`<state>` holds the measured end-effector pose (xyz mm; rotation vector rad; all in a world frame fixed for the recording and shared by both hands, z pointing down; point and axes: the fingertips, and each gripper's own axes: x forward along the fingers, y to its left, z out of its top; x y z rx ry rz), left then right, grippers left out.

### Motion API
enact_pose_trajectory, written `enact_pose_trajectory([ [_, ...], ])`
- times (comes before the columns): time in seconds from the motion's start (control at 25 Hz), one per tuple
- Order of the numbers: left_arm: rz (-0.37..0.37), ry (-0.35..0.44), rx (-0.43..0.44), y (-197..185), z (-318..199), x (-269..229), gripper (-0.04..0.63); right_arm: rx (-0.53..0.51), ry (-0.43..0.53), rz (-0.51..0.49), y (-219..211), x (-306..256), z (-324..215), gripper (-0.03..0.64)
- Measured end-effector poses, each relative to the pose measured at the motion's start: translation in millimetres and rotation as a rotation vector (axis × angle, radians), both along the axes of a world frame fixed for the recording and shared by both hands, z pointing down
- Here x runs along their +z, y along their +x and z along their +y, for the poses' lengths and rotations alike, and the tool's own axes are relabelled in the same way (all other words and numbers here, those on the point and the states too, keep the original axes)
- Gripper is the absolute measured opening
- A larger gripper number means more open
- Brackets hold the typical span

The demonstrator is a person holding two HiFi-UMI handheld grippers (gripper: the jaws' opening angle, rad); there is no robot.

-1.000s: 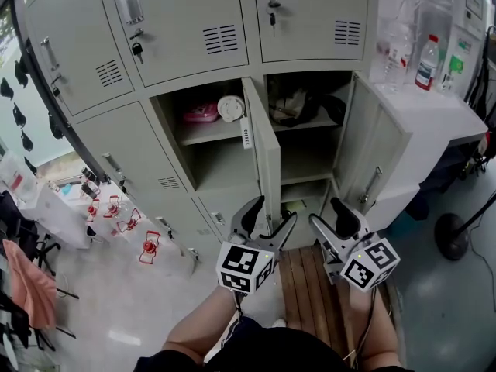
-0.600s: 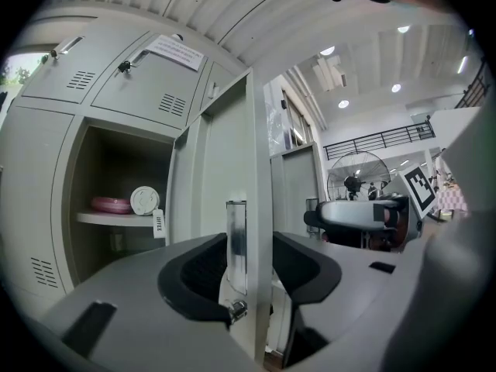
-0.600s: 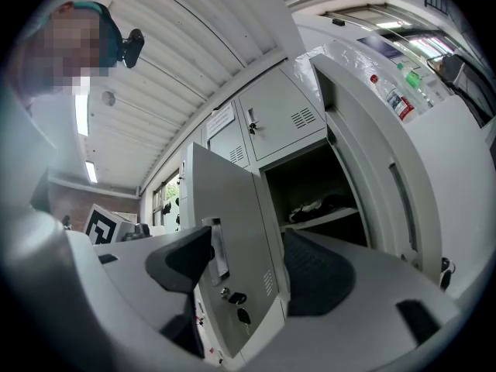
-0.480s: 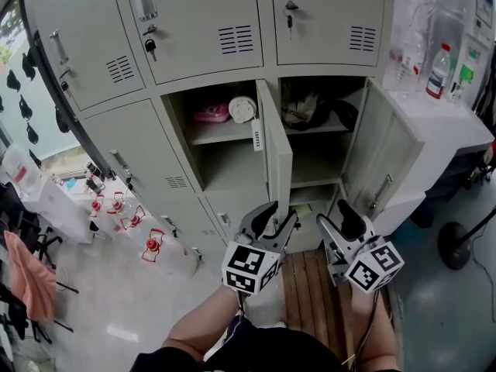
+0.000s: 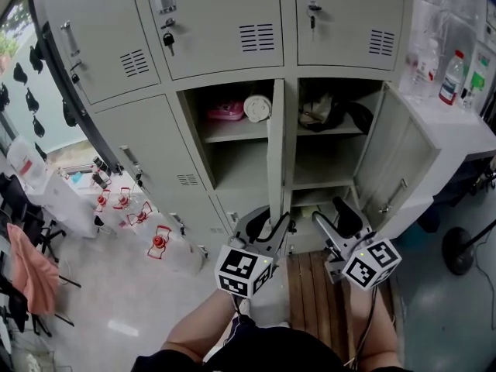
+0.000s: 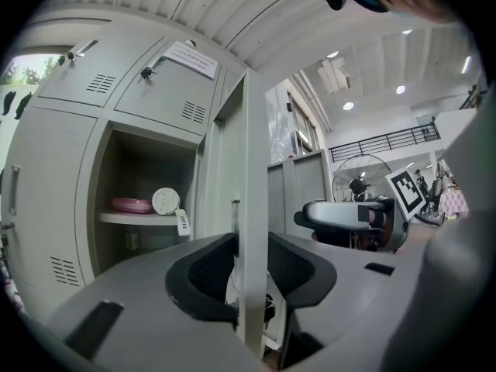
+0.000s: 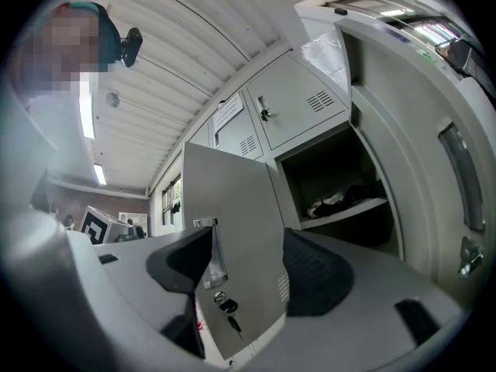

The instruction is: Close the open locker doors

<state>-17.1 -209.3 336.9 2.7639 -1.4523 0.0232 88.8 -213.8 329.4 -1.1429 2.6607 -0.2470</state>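
Near open door (image 5: 275,149), right gripper (image 5: 331,214) level.

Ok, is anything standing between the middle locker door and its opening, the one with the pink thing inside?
Nothing visible does. The middle door stands edge-on, its free edge between the fingers of the left gripper, which have just been closing. The pink thing and the round white thing sit on the shelf inside.

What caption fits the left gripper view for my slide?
Left gripper, jaws just closing, pinches the edge of the open locker door.
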Motion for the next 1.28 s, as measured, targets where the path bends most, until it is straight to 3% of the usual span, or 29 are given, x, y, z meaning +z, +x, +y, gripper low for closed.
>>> enact_pose_trajectory([
  [0.28,0.005,0.004,-0.08,-47.5,-8.9,0.8,0.104,-0.061,-0.009,0.009,-44.3,2.7,-14.9,0.278],
  [0.68,0.004,0.0,-0.14,-107.3,-31.9,2.6,0.112,-0.14,-0.016,0.026,-114.6,2.7,-43.1,0.273],
  [1.28,0.013,-0.008,-0.144,-173.2,-79.2,2.3,0.148,-0.175,-0.034,0.032,-199.5,5.5,-89.3,0.268],
])
